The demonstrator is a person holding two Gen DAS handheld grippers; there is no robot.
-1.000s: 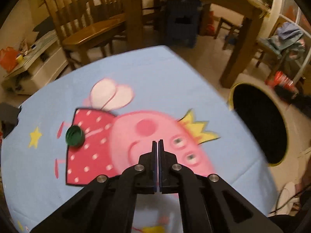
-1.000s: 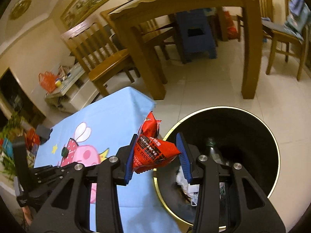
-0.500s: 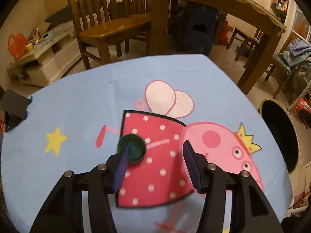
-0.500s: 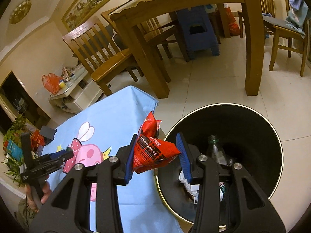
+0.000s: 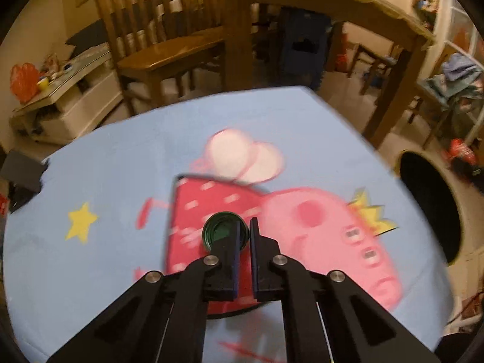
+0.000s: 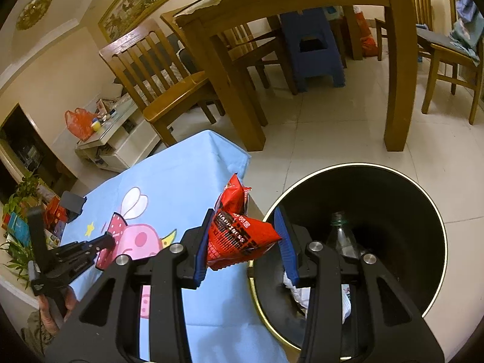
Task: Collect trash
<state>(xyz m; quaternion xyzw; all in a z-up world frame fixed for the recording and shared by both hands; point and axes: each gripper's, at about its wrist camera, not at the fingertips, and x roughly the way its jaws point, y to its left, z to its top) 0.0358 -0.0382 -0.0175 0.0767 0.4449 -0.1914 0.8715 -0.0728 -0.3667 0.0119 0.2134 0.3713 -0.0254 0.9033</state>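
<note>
A green bottle cap (image 5: 220, 232) lies on the blue cartoon-print tablecloth (image 5: 121, 163). My left gripper (image 5: 245, 227) is nearly shut around the cap's right rim, one finger over the cap, one outside it. My right gripper (image 6: 242, 236) is shut on a red snack bag (image 6: 239, 239) and holds it over the table's edge beside the black trash bin (image 6: 393, 199). The bin holds a clear bottle (image 6: 338, 236) and crumpled paper. The left gripper also shows in the right wrist view (image 6: 109, 240), low over the table.
The bin also shows in the left wrist view (image 5: 429, 205), right of the table. A wooden dining table (image 6: 302, 6), chairs (image 6: 157, 72) and a blue stool (image 6: 311, 48) stand beyond. A low white cabinet (image 5: 69, 103) stands at the left.
My left gripper opened, came down over the green cap, then closed to a narrow gap at its right rim. My right gripper still holds the red bag by the bin.
</note>
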